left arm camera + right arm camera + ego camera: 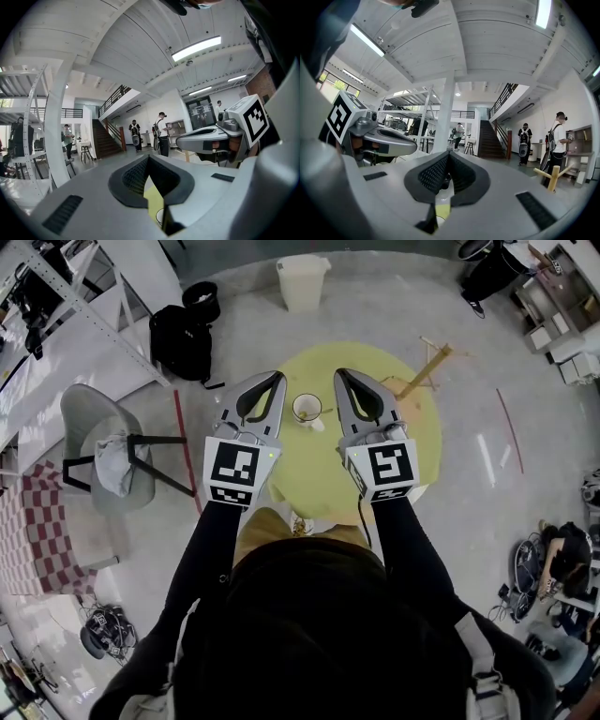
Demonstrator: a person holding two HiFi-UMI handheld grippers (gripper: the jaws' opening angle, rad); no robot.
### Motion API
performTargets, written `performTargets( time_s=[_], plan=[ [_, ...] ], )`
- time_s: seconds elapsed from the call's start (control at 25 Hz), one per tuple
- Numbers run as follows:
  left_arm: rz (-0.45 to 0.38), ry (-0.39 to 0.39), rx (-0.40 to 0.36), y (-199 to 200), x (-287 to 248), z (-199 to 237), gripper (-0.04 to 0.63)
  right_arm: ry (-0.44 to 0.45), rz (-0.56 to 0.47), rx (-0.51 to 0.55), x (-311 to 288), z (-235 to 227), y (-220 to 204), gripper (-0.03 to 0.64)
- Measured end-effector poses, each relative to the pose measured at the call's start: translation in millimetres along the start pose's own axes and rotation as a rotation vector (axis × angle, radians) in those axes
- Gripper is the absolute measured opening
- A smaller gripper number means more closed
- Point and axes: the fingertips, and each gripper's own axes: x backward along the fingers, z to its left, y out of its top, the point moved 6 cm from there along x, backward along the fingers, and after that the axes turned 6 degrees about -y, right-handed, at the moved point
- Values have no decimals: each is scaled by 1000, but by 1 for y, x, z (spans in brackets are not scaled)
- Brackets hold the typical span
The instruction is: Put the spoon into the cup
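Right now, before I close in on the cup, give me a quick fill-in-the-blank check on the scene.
The cup stands on a round ____ table. In the head view, the cup sits ____ the left gripper and the right gripper. Both grippers are ____ and hold nothing.
Missing words: yellow; between; shut.

Cup (307,409) on round table (309,465), between the grippers.
Left gripper (275,379) sits left of cup, right gripper (343,377) right; chair (94,442) left of table, bin (303,282) beyond its far edge.
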Motion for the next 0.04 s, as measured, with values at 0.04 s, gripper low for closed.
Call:
performTargets(
  time_s=[0.04],
  plan=[
    [0,0,-1,0,-1,1,15,1,0,1,-1,0,0,26]
  ],
)
